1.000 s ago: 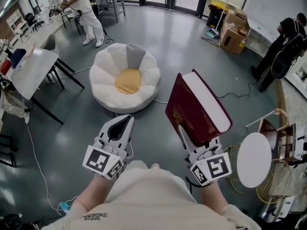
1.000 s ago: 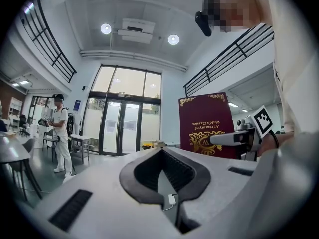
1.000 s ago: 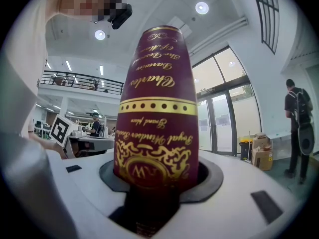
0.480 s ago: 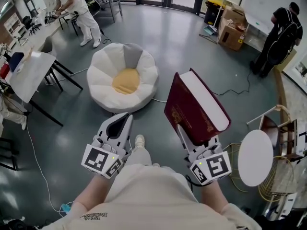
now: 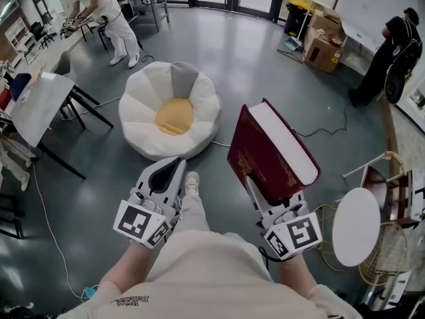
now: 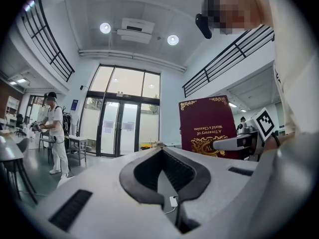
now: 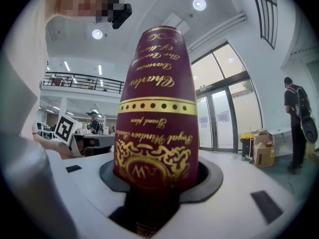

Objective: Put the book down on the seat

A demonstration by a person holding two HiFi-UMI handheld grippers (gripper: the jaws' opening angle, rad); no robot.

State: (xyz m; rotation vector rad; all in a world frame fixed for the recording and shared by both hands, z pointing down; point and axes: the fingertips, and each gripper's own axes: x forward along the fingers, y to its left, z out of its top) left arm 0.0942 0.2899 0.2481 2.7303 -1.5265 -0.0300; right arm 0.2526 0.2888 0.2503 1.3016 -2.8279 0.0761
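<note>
A thick maroon book with gold print stands upright, its white page edge facing right, held at its lower end by my right gripper, which is shut on it. The spine fills the right gripper view. The seat, a white flower-shaped bean bag with a yellow centre, lies on the grey floor ahead and to the left of the book. My left gripper hangs beside the book, jaws together and holding nothing. In the left gripper view the book's cover shows to the right.
A small round white table and a wicker chair stand close on the right. A white table stands at the left. Cardboard boxes and a person in black are at the far right. A person in white is far left.
The view has crept forward toward the bean bag, and the holder's shoe now shows between the grippers. The book and both grippers keep the same pose.
</note>
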